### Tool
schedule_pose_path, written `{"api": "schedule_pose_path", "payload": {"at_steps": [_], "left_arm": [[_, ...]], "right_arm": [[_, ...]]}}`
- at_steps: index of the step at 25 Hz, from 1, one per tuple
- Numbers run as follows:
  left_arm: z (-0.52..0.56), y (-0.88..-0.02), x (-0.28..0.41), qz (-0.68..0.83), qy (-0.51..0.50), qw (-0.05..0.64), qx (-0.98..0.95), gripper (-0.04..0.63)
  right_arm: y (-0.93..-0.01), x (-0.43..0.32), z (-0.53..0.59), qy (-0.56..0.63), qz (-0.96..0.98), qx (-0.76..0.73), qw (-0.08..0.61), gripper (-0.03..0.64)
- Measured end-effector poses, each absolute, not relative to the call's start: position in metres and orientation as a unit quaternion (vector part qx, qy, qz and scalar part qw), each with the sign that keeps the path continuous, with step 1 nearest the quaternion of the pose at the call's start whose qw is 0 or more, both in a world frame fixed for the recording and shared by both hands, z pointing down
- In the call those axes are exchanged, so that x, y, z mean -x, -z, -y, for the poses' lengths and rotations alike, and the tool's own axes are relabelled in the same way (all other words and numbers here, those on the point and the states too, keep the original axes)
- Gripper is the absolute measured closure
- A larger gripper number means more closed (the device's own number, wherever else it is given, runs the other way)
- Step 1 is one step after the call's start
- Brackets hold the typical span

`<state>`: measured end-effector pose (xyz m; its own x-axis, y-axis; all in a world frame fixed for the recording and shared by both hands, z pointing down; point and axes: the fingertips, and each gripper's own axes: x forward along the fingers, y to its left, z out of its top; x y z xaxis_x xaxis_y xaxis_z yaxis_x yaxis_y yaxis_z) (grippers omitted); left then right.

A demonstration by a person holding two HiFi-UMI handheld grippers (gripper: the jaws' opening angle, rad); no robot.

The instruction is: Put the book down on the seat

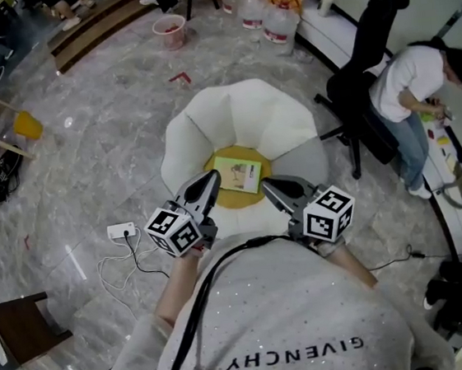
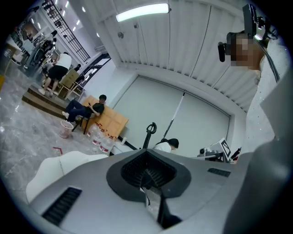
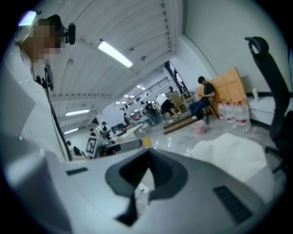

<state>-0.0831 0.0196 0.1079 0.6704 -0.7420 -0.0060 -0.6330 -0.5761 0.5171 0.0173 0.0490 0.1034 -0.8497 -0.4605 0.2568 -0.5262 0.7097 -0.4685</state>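
A light green book (image 1: 240, 173) lies flat on the yellow seat cushion (image 1: 231, 196) of a white petal-shaped chair (image 1: 207, 116). Neither gripper touches it. My left gripper (image 1: 210, 179) hovers just left of the book, close to the seat's front. Beside it, my right gripper (image 1: 269, 185) hangs off the book's near right corner. In the left gripper view the jaws (image 2: 149, 176) meet with nothing between them. The right gripper (image 3: 145, 177) is likewise shut and empty. Part of the white chair (image 2: 59, 164) shows beyond the left gripper, and the same chair (image 3: 233, 155) beyond the right one.
A black office chair (image 1: 362, 99) and a seated person (image 1: 415, 93) are right of the white chair. A power strip (image 1: 121, 231) with cables lies on the marble floor at left. Water bottles (image 1: 265, 10) and a pink bucket (image 1: 170, 31) stand farther back. A dark stool (image 1: 15, 329) is at lower left.
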Motion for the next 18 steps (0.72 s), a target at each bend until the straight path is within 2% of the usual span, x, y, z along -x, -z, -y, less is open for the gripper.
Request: {"api": "schedule_pose_path", "payload": {"at_steps": [18], "left_arm": [[-0.022,-0.119,0.108,0.403,0.108,0.258,-0.872,0.572]], "right_arm": [[-0.103,-0.011,-0.041,-0.270,0.922,-0.269,0.073,0.601]]}}
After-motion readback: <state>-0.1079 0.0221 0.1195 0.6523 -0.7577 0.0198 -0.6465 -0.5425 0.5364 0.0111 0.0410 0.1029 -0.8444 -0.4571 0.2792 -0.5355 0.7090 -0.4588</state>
